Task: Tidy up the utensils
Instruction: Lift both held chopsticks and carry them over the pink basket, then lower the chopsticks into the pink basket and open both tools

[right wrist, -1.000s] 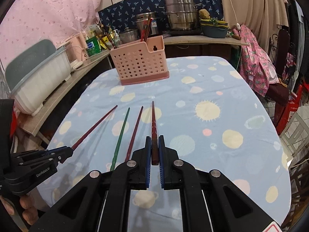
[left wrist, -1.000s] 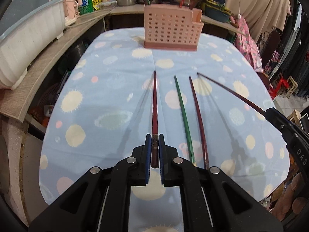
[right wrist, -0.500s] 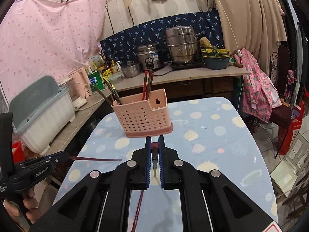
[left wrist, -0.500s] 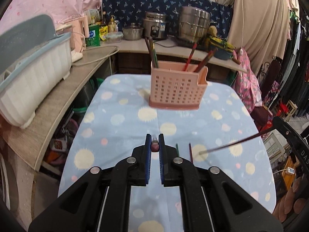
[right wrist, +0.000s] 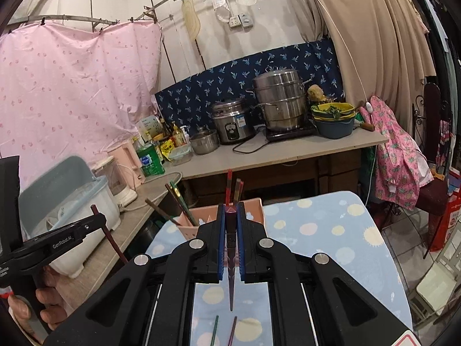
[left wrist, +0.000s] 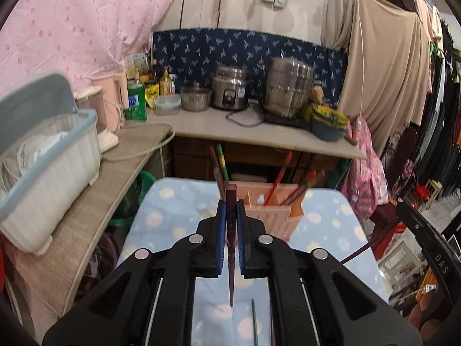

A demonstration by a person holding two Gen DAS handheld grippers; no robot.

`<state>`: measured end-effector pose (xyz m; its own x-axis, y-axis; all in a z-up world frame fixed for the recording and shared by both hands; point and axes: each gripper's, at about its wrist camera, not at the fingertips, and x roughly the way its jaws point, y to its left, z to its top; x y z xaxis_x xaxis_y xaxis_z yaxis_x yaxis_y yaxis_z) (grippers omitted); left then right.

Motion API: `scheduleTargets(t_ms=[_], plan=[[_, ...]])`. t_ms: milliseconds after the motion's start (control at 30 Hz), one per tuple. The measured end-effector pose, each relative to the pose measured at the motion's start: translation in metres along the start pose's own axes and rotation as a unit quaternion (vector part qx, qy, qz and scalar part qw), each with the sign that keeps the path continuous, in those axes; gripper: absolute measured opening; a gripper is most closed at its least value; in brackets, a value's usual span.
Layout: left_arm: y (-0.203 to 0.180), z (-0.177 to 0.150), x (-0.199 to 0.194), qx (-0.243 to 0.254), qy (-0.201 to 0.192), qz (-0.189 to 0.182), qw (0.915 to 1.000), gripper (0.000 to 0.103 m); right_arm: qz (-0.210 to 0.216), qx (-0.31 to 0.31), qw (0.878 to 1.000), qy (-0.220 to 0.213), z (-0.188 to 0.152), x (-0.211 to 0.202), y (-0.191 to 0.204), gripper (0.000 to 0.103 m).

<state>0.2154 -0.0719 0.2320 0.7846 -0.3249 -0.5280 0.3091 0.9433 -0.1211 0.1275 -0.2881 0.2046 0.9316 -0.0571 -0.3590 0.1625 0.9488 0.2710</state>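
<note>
My left gripper [left wrist: 230, 210] is shut on a dark red chopstick [left wrist: 231, 259] whose thin tip hangs down toward the blue spotted tablecloth [left wrist: 161, 225]. The right gripper [right wrist: 231, 213] is likewise shut on another dark red chopstick [right wrist: 231, 274]. Both are raised above the table, short of the pink perforated utensil basket [left wrist: 270, 219], which holds several chopsticks. A green chopstick [right wrist: 214, 330] and a red one [right wrist: 232, 330] lie on the cloth below. In the right wrist view the left gripper [right wrist: 96, 219] shows at the left with its chopstick [right wrist: 111, 236].
A white dish bin with a grey-blue lid [left wrist: 49, 173] sits on the side counter at left. The back counter carries steel pots [left wrist: 288, 86], a rice cooker [left wrist: 230, 89] and bottles. A chair draped in pink cloth [right wrist: 400, 167] stands right of the table.
Both grippers have lifted their chopsticks off the cloth and risen toward the basket. The views have tipped up, and the held chopsticks now hang tip-down.
</note>
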Motion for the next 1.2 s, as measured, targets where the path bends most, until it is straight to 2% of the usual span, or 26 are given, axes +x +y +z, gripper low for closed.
scheduleTargets(t_ms=[300,433,600,867,1200], plan=[[-0.003,0.081,0.008,-0.020,-0.090,0.002,0.9958,0.007,0.020,0.022,0.998,-0.060,0.072,0.040,0.011,0.007],[-0.002,0.100,0.025,-0.027,-0.102,0.004,0.9944,0.007,0.018,0.021,0.997,-0.069,0.091,0.064,0.017,0.007],[0.003,0.104,0.056,-0.034,-0.085,0.006,0.9958,0.007,0.012,0.009,0.998,-0.059,0.096,0.097,0.021,0.007],[0.001,0.091,0.091,-0.030,-0.054,0.009,0.9980,0.007,0.000,0.013,1.000,-0.019,0.076,0.138,0.010,0.007],[-0.004,0.074,0.122,-0.021,-0.023,0.013,0.9994,0.007,-0.013,0.009,1.000,0.017,0.053,0.167,0.003,0.007]])
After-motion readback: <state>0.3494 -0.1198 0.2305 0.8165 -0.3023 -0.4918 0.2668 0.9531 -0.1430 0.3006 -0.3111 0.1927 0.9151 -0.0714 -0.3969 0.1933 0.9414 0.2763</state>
